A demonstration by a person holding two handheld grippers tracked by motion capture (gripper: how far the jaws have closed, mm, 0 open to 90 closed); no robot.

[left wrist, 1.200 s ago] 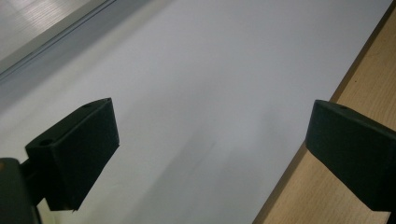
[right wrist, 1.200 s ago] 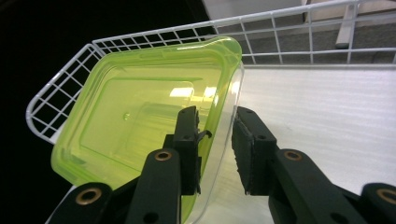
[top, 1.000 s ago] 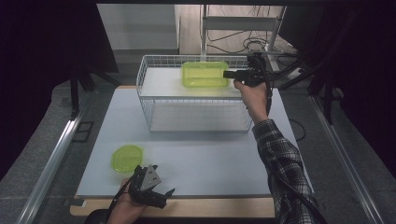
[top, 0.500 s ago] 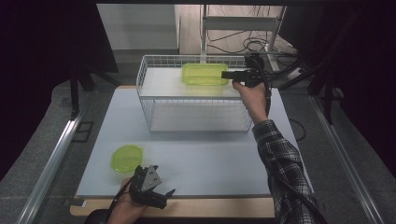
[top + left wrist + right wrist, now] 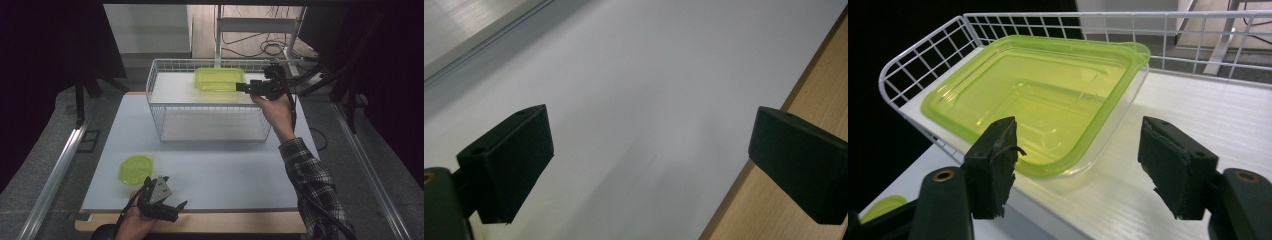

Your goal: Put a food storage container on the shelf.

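**Right claw let go beside green container in the wire basket**

The right claw is released: its jaws have just been opening, and in the right gripper view they stand apart with the near rim of the green container in front of the gap, neither pad pressing on it. The left-hand pad in that view sits just at the container's rim; whether it brushes the plastic cannot be told. The container is a clear, lime-green rectangular tub, lidless and open side up, resting on the white upper shelf of the wire basket, towards its far right part in the high view. The person's right hand holds the claw level at the basket's right end, a plaid sleeve running back to the bottom edge.

Well apart from this, at the near edge of the tabletop, the left claw is also released, its two black jaws spread wide over the bare white surface with nothing between them; the left gripper view shows the white sheet and a strip of wooden edge beneath them. Just beside it, a little farther in, lies a round green lid, flat on the tabletop.
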